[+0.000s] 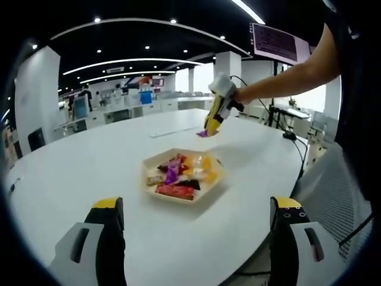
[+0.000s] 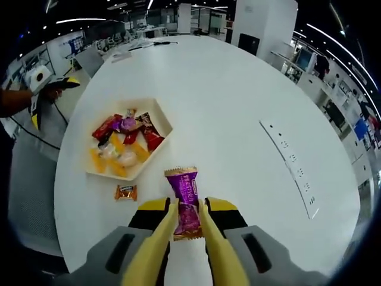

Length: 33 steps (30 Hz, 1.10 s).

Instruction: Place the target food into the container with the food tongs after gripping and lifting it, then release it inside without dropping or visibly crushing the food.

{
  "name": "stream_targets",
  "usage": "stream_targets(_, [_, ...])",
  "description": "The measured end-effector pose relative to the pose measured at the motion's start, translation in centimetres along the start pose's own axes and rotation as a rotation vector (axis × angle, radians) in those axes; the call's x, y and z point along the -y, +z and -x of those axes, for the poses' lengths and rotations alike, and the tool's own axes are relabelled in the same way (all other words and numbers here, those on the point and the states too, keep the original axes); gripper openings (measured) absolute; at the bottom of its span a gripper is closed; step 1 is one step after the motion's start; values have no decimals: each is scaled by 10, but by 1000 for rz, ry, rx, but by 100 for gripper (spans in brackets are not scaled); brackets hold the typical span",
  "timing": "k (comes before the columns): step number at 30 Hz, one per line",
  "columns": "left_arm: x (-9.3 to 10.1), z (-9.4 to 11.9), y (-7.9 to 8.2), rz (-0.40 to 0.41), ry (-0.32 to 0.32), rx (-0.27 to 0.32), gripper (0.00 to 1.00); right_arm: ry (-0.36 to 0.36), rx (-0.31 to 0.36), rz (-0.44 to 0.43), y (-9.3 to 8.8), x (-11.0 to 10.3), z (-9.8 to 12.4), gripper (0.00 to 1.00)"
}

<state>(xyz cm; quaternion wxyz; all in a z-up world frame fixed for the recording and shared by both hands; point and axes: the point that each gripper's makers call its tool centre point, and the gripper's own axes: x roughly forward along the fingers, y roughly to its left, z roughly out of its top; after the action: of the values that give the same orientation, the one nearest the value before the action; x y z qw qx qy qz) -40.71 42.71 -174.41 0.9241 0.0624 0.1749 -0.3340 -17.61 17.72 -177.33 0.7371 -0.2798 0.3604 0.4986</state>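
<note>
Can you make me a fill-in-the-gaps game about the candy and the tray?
1. The right tool is pinching a candy in a ______ wrapper.
2. The tray of candies sits on a big ______ table.
3. One small orange candy lies on the table ______ the tray.
4. The left tool holds nothing and its jaws are ______.

Missing words: purple; white; outside; open

Purple candy (image 2: 185, 205), white tray (image 2: 159, 116), white table (image 2: 238, 107)

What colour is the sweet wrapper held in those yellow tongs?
Purple wrapper, clearest in the right gripper view.
</note>
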Motion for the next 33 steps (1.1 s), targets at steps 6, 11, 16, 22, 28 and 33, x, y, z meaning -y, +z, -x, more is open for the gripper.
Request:
stream_targets(6, [7, 4, 15, -8, -44, 72, 99, -14, 3, -19, 13, 2, 8, 22])
stream_targets(11, [1, 6, 18, -11, -34, 82, 99, -31, -1, -29, 22, 3, 10, 22])
stream_targets(16, [8, 1, 5, -51, -67, 38, 99, -53, 33, -46, 38, 4, 21, 22])
stream_targets(22, [-2, 1, 5, -22, -33, 46, 99, -45, 76, -36, 61, -11, 26, 22])
stream_targets(28, [-5, 1, 4, -17, -16, 47, 99, -31, 99, -17, 83, -26, 20, 22])
stream_targets(33, [0, -1, -1, -29, -34, 18, 99, -19, 99, 1, 97, -39, 11, 22])
